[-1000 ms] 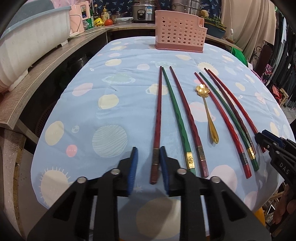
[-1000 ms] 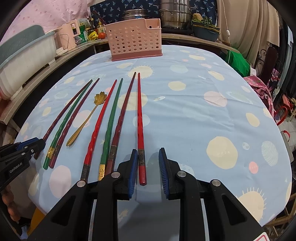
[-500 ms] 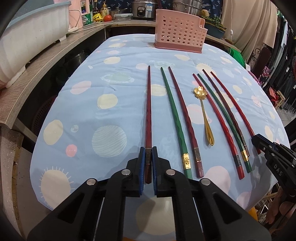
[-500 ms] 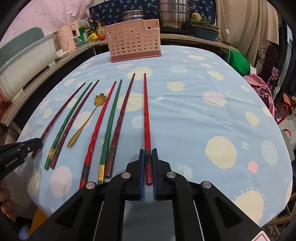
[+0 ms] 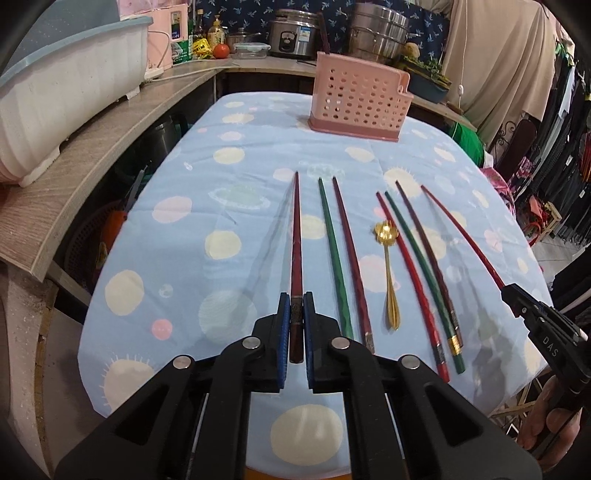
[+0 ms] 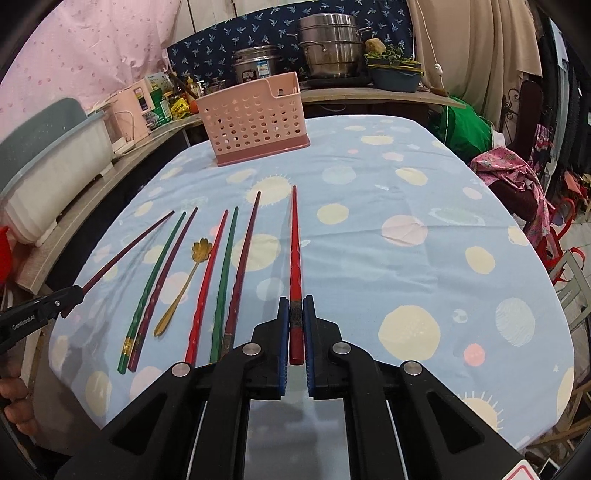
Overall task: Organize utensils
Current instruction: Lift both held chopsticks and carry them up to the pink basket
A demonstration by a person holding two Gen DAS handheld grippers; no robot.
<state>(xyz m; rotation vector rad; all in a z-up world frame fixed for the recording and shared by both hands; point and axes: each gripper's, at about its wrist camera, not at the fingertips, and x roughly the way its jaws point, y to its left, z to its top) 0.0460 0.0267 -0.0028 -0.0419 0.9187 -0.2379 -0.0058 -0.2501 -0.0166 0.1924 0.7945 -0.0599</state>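
A person works two hand-held grippers over a table (image 5: 192, 229) covered in a blue cloth printed with suns and planets, where the sorting of utensils has only just begun. The left gripper (image 5: 293, 317) is clamped on the thick end of a dark red chopstick (image 5: 295, 236), whose shadow on the cloth suggests it is clear of the table, while the right gripper (image 6: 293, 317) is pinched in the same way on a bright red chopstick (image 6: 294, 240), its tip pointing towards the far end of the table. Neither stick has reached the pink basket (image 6: 255, 118), a perforated holder standing upright at the far end, well apart from the row of utensils; from these views nothing can be seen inside it, though its interior is largely hidden. Left lying side by side on the cloth are six more chopsticks, two green, the rest red or maroon, and a gold spoon (image 5: 389, 273) with a flower-shaped bowl set between them. By that count, the job appears to be at its opening step, with almost everything yet to be put away. Legible writing is scarce: "DAS" shows on the right gripper as seen from the left camera, and "GenRobot.AI" on the left gripper at the edge of the right camera's view; labels on the counter's bottles and the rice cooker (image 5: 291, 35) are too small to read.
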